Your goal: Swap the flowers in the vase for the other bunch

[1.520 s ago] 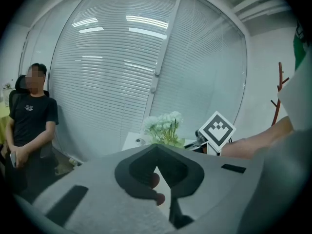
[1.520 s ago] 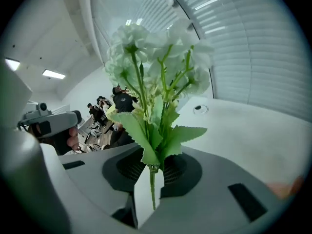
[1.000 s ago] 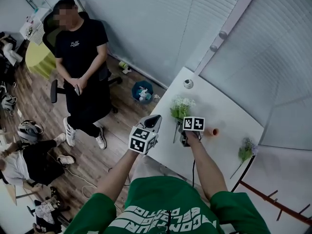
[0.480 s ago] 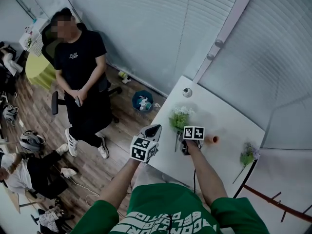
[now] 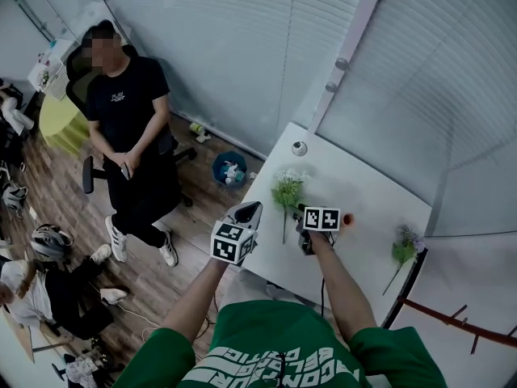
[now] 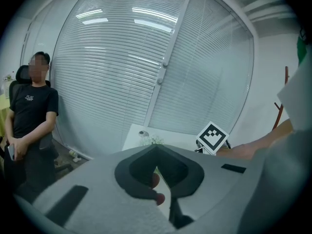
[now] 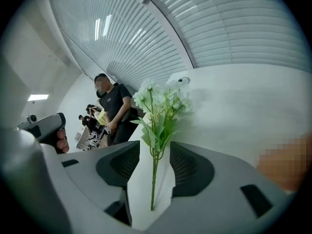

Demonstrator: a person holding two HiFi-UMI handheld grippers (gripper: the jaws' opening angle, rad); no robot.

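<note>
My right claw (image 7: 155, 143) has just been opening and stands wide, with the white-flowered green bunch (image 7: 161, 101) loose between its jaws on the white desk (image 7: 234, 101). If I lift off carelessly, I could snag the stem and drag the bunch over the near edge.

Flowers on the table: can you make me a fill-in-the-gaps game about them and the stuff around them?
In the head view, the left bunch lying on the table has ___ blooms.
The right bunch, near the table's far right end, has ___ blooms.
The little pot between the two bunches is ___.
The standing person beside the table wears a ___ T-shirt.
Missing words: white, purple, orange, black.
</note>
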